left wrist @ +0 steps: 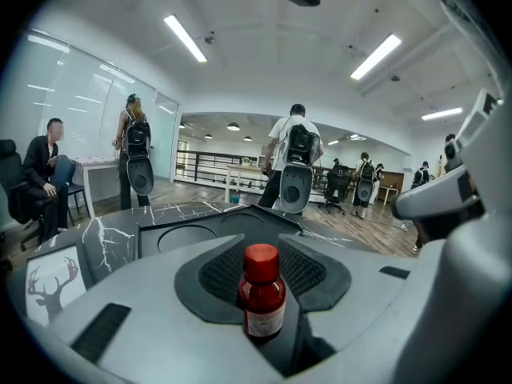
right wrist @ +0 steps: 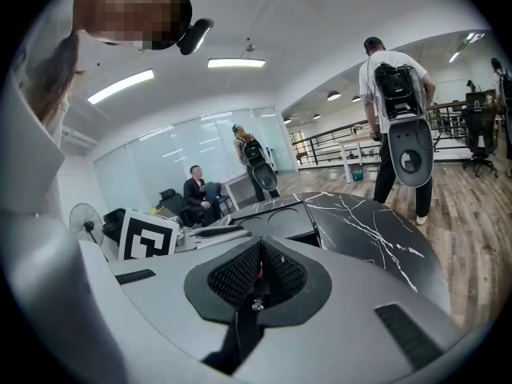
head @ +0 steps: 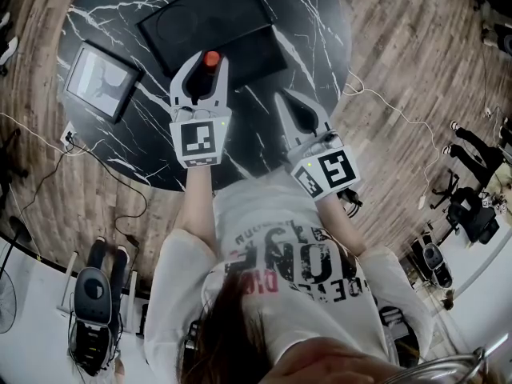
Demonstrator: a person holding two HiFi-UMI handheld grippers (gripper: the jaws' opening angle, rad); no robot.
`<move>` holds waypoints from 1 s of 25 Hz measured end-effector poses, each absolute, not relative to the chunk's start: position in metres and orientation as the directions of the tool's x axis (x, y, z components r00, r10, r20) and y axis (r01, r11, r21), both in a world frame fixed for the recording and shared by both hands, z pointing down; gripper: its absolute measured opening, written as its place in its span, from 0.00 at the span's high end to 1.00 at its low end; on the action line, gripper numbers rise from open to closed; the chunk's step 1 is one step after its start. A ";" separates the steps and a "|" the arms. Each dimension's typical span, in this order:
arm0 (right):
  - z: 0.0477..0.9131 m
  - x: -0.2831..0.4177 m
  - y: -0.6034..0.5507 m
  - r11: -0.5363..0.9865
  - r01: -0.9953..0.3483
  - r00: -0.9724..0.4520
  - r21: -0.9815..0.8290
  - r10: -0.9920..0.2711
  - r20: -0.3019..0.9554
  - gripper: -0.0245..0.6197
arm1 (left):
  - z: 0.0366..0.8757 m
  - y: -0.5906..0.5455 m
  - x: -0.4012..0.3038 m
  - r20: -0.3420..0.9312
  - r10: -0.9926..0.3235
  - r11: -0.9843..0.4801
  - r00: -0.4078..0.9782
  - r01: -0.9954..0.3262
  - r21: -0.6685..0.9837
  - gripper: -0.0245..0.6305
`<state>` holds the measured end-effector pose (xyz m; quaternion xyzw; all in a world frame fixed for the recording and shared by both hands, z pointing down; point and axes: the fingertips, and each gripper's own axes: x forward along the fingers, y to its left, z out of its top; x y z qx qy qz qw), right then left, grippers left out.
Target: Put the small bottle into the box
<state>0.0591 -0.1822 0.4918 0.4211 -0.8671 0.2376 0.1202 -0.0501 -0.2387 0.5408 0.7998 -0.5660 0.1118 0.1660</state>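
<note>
1. The right gripper (right wrist: 258, 272) is nearest, on the right over the near part of the table (head: 320, 22). Its jaws are pressed together with nothing between them.
2. The left gripper (head: 207, 66) is a little farther out and to the left. Its jaws are clamped on the bottle (left wrist: 262, 293), which stands upright between the pads with its red cap on top, so its long axis is vertical.
3. The box (head: 240, 6) lies straight ahead of the left gripper, just beyond the jaw tips. This hand is the nearer one to it. I judge the coming move to be a short carry forward, then down.
4. The bottle's base is hidden between the jaws. I cannot tell whether the bottle is already over the box's near rim or just short of it. The box's depth is hard to read, though round recesses show in its floor. A frame (head: 100, 78) lies well to the left.
</note>
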 end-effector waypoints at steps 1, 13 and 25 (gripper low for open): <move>0.492 0.059 -0.182 0.533 -0.787 -0.617 -0.311 -0.673 0.409 0.96 | 0.541 -0.239 -0.049 0.359 -0.871 -0.306 0.336 -0.942 0.141 0.77; 0.492 0.057 -0.180 0.533 -0.785 -0.619 -0.314 -0.670 0.409 0.96 | 0.541 -0.234 -0.044 0.361 -0.863 -0.335 0.354 -0.935 0.116 0.77; 0.491 0.055 -0.178 0.538 -0.782 -0.623 -0.313 -0.671 0.403 0.96 | 0.544 -0.221 -0.043 0.398 -0.846 -0.351 0.356 -0.932 0.087 0.77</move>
